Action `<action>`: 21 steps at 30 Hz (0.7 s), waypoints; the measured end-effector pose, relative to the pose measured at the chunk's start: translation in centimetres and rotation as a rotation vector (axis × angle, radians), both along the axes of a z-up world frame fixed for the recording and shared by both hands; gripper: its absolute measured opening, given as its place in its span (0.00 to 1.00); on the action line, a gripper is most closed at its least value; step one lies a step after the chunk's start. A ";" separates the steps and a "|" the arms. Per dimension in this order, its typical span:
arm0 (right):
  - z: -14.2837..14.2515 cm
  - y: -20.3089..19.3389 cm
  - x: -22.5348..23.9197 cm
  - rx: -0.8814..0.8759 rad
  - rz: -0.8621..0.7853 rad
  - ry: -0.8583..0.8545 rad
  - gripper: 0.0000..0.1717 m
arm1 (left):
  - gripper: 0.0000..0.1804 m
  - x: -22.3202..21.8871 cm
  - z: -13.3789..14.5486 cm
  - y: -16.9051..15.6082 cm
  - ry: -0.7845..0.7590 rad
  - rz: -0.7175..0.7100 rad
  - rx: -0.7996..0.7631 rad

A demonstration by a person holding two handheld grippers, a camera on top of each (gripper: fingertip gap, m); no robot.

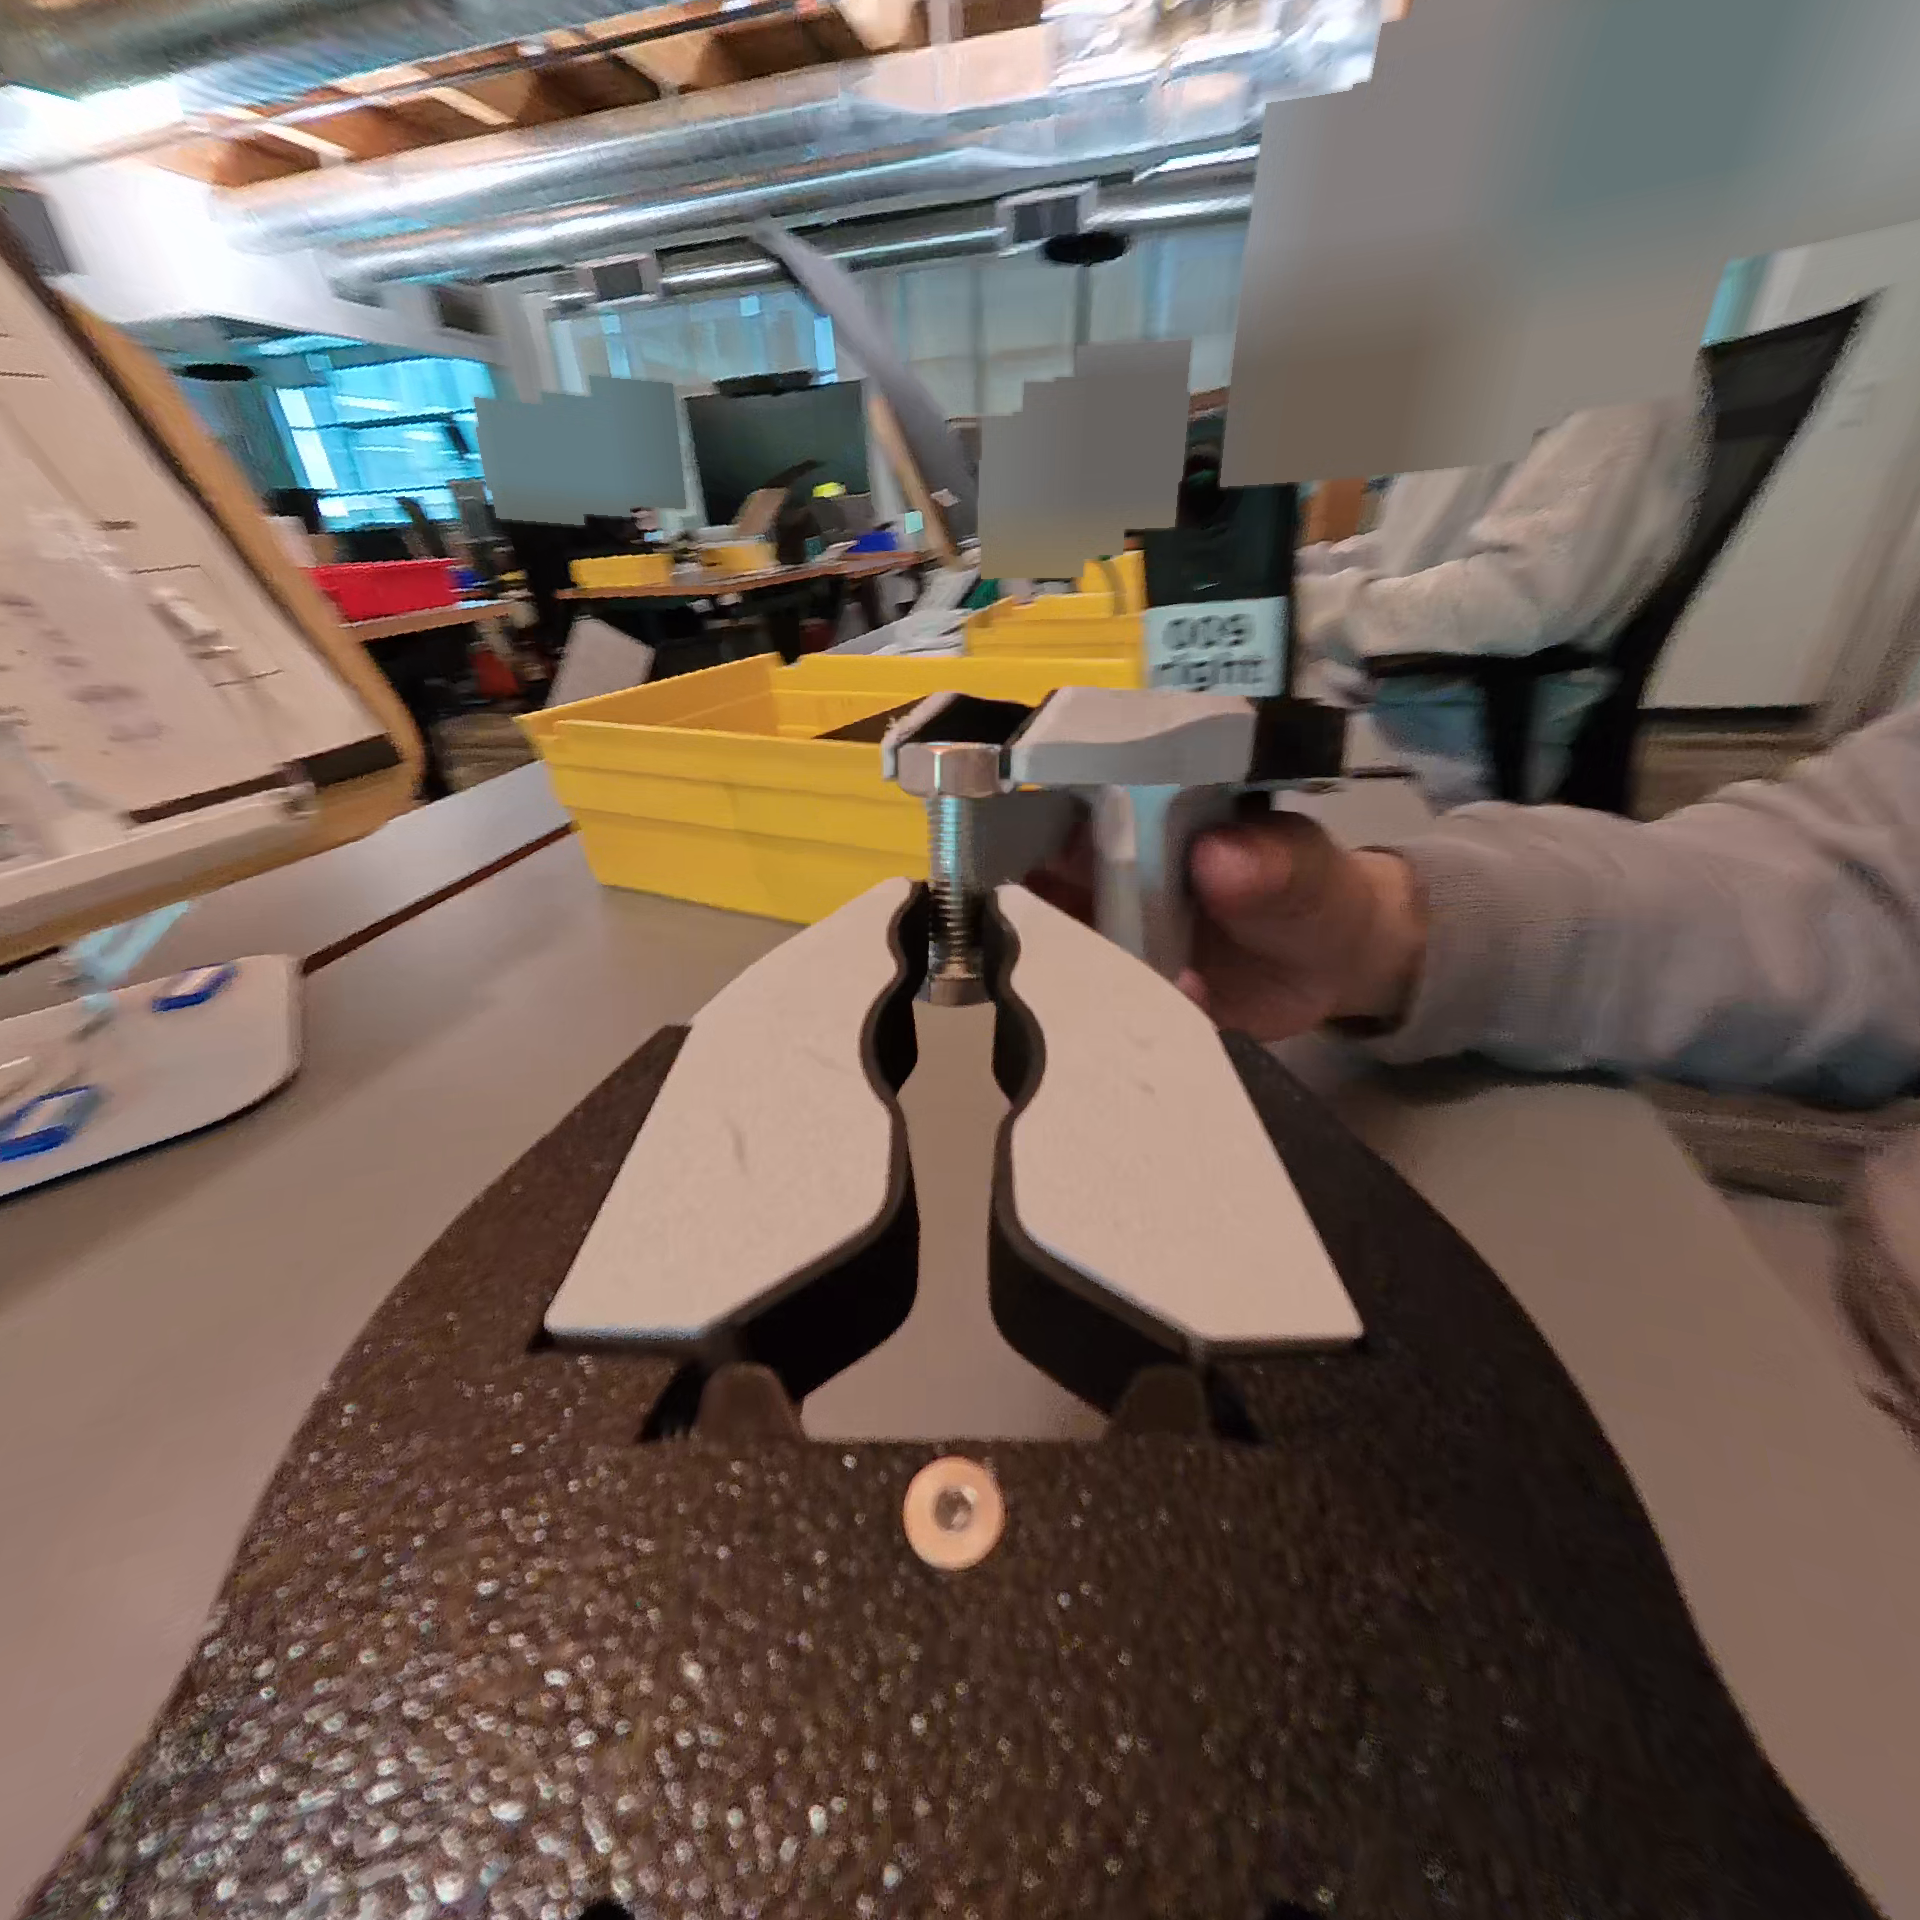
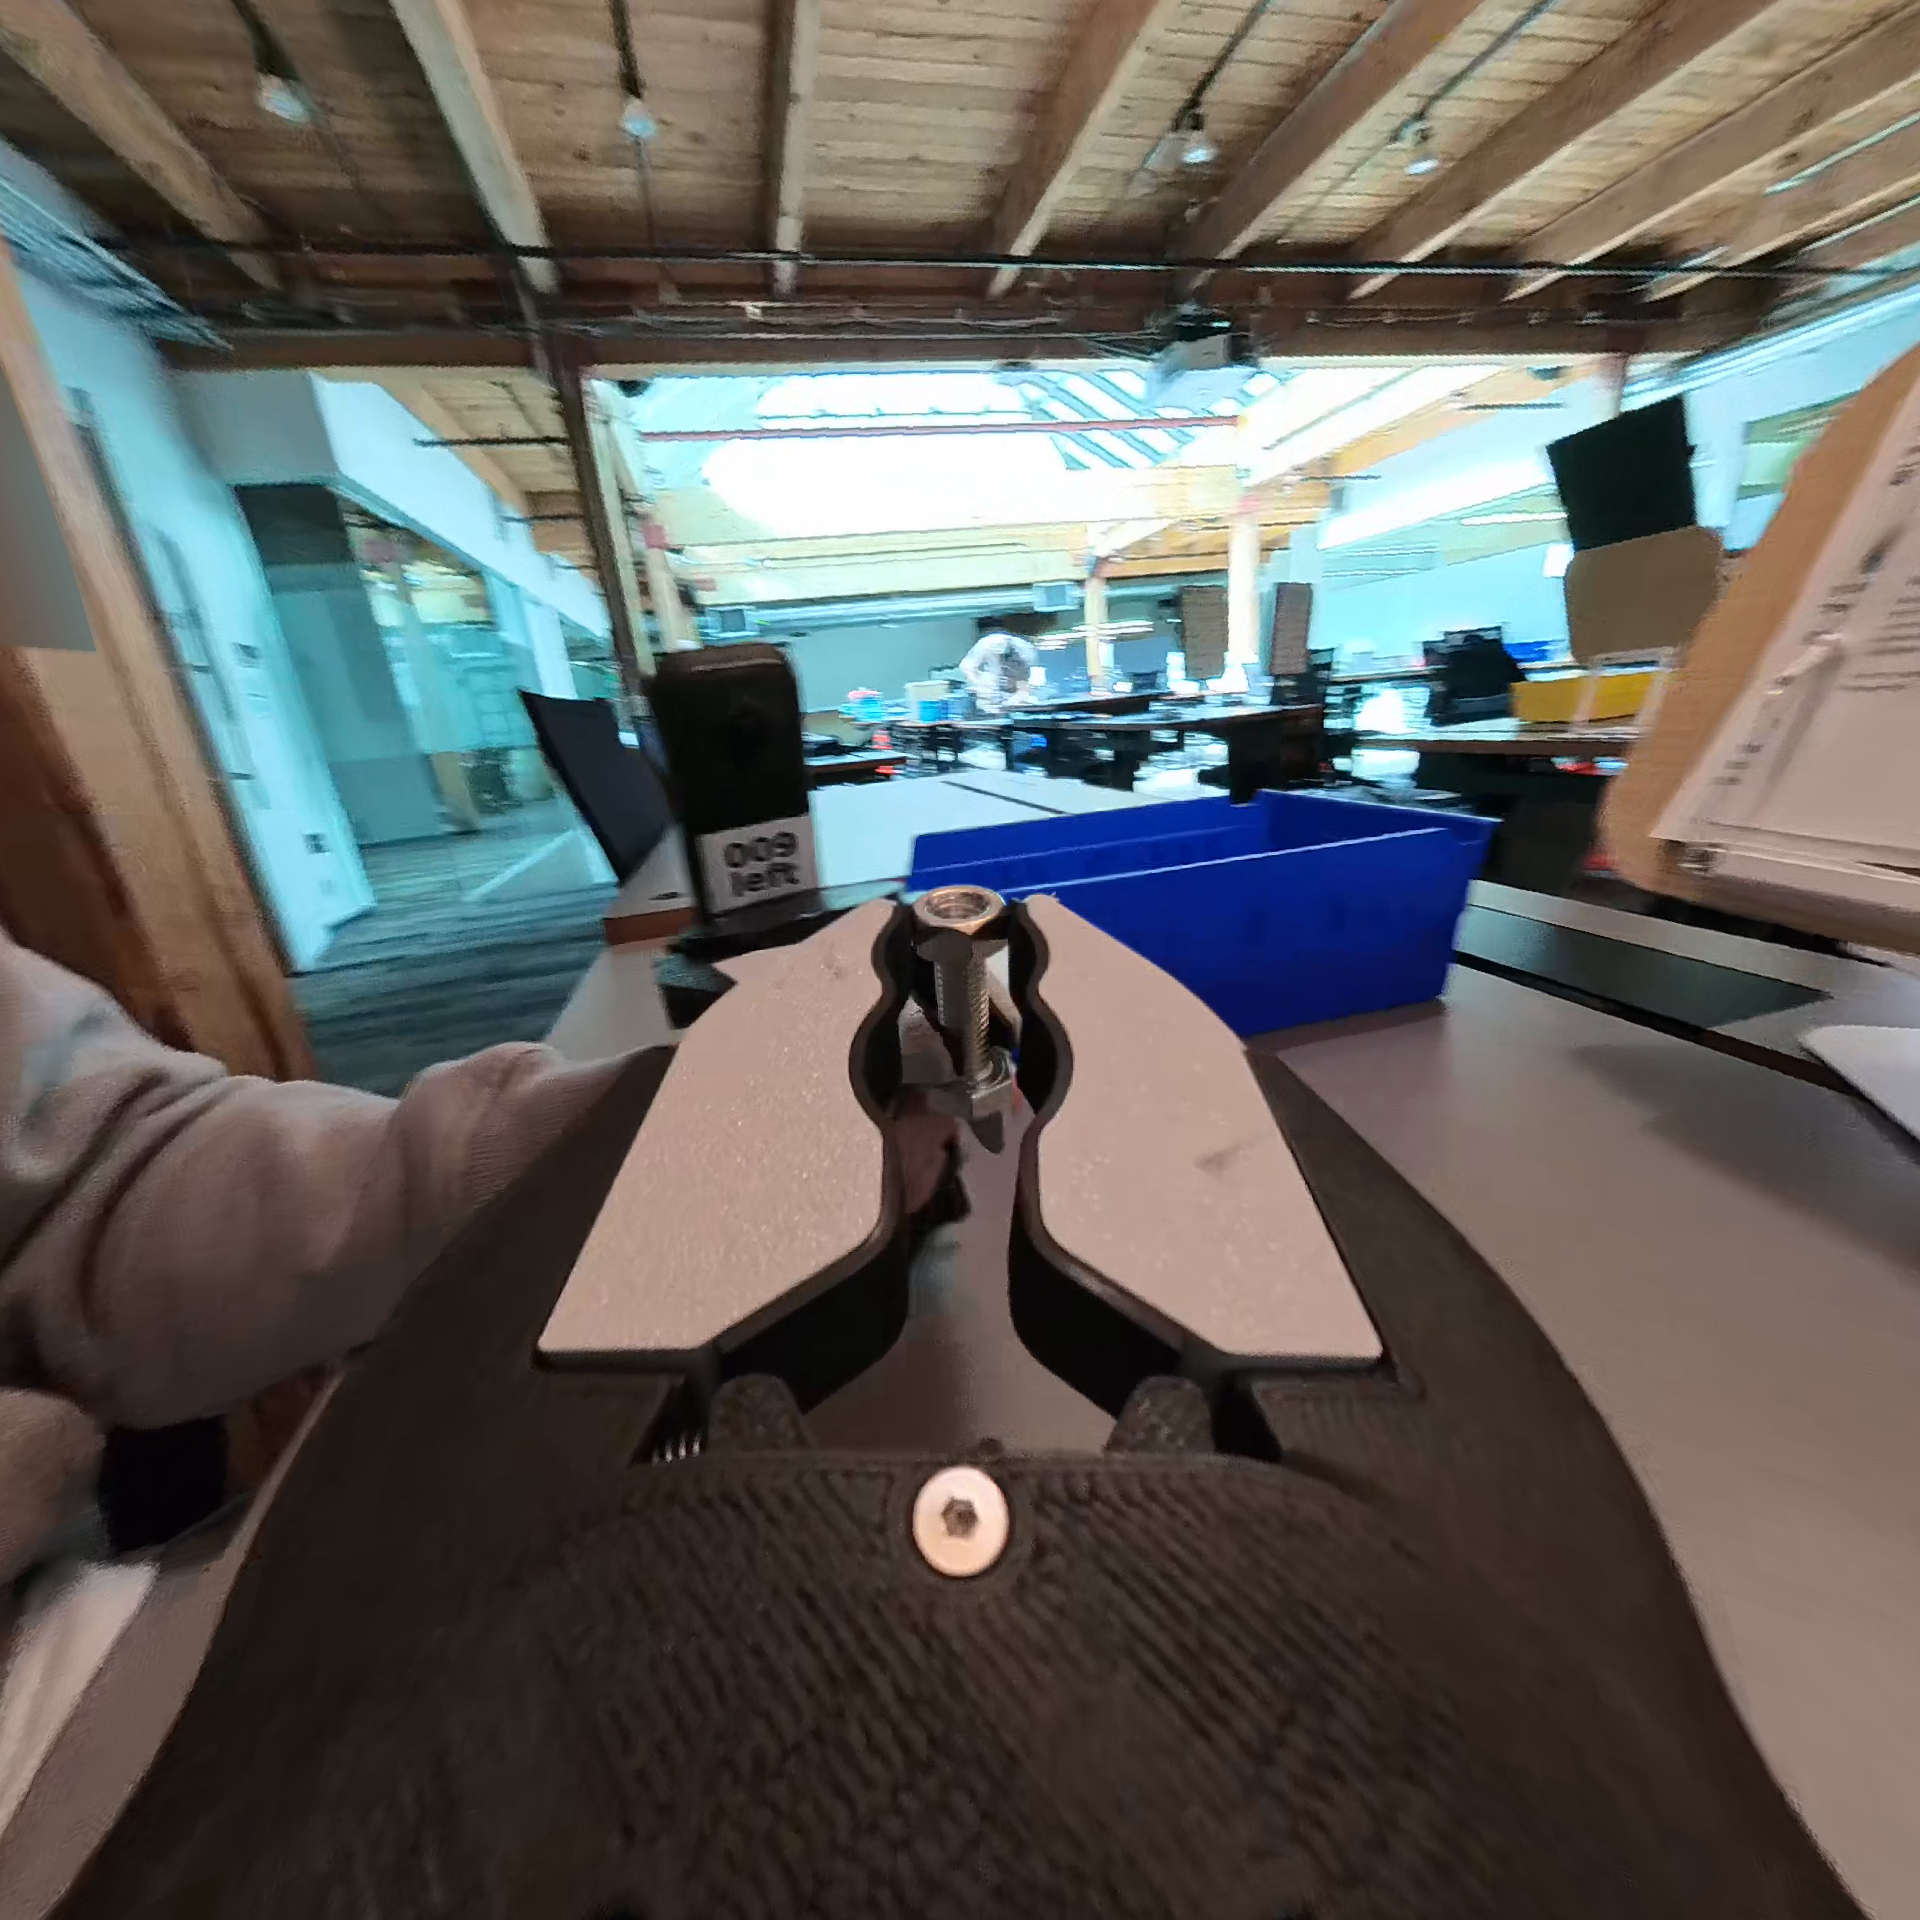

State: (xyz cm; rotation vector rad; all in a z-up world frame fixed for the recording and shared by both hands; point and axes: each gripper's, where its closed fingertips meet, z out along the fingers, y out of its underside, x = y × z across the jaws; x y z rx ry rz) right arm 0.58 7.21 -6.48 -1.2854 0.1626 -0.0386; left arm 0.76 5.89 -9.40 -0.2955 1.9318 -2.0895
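One steel bolt [image 1: 950,842] was held upright above the grey table [image 1: 312,1299]. Its lower end was clamped by the left gripper [image 1: 951,935], and the nut [image 2: 958,914] on top by the right gripper [image 2: 958,935]. Both grips were judged best aligned with the thread. A yellow bin [image 1: 727,790] was seen behind.

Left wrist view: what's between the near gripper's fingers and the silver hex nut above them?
Only a bare upright stretch of the silver threaded bolt, running from the left gripper's fingers to the silver hex nut; the left wrist view shows it.
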 end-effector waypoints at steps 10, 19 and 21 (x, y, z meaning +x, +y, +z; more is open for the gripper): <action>0.3 -0.7 -3.4 -0.010 0.315 -0.032 0.10 | 0.05 -3.6 0.3 -0.8 0.045 -0.304 -0.026; 0.6 -1.0 0.5 0.044 -0.017 0.020 0.23 | 0.05 0.3 0.2 0.5 -0.056 0.058 0.016; 0.6 -0.6 0.5 0.044 -0.043 0.025 0.22 | 0.05 1.1 0.0 0.7 -0.067 0.129 0.042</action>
